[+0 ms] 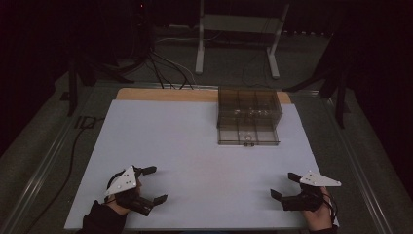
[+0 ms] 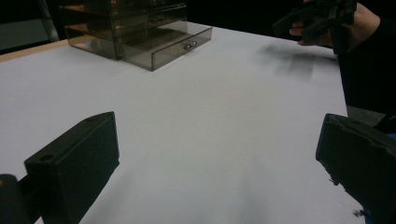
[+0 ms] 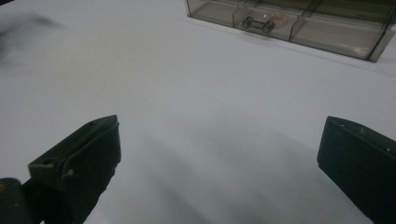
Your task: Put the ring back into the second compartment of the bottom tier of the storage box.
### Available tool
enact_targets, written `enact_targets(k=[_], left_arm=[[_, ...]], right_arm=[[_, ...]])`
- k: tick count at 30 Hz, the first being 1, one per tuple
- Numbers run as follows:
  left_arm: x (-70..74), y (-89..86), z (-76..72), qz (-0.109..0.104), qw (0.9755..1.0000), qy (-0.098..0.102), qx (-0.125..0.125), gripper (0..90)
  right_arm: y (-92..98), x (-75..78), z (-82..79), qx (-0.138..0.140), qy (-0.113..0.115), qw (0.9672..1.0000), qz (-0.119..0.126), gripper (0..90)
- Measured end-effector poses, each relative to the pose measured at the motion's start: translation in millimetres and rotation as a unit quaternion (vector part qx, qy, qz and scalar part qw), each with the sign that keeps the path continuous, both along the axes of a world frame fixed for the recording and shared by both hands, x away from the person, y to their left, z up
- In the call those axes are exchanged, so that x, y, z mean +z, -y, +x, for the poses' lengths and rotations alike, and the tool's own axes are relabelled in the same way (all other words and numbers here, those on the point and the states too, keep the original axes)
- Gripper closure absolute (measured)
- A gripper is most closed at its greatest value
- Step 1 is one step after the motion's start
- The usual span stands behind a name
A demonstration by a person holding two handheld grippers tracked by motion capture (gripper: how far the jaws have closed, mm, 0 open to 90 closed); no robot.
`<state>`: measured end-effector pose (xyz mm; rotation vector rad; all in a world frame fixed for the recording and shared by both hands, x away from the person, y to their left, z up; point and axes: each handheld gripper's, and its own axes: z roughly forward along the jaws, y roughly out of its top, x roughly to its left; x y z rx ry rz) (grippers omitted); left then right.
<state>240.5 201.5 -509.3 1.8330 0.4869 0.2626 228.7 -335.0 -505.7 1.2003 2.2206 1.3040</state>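
Smoky clear-plastic drawer organiser (image 1: 249, 116) sits far ahead of right gripper (image 1: 286, 187), bottom drawer (image 1: 248, 138) pulled out, knob toward it, likely for access. Left gripper (image 1: 152, 185) well apart. Both grippers wide open, empty, low over white counter (image 1: 195, 161).

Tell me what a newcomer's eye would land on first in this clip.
Most striking is the smoky transparent drawer box at the far right of the white table, its bottom drawer pulled out, with a small metal knob on the drawer's front. Next come the two black claws at the near edge, the left claw and the right claw, both open and holding nothing.
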Motion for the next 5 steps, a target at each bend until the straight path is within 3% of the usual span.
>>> enact_targets(k=[5], left_arm=[[0.2,0.1,0.1,0.000,1.0000,0.000,0.001,0.6]], right_arm=[[-0.1,-1.2,0.8,0.002,-0.005,1.0000,0.001,0.0]])
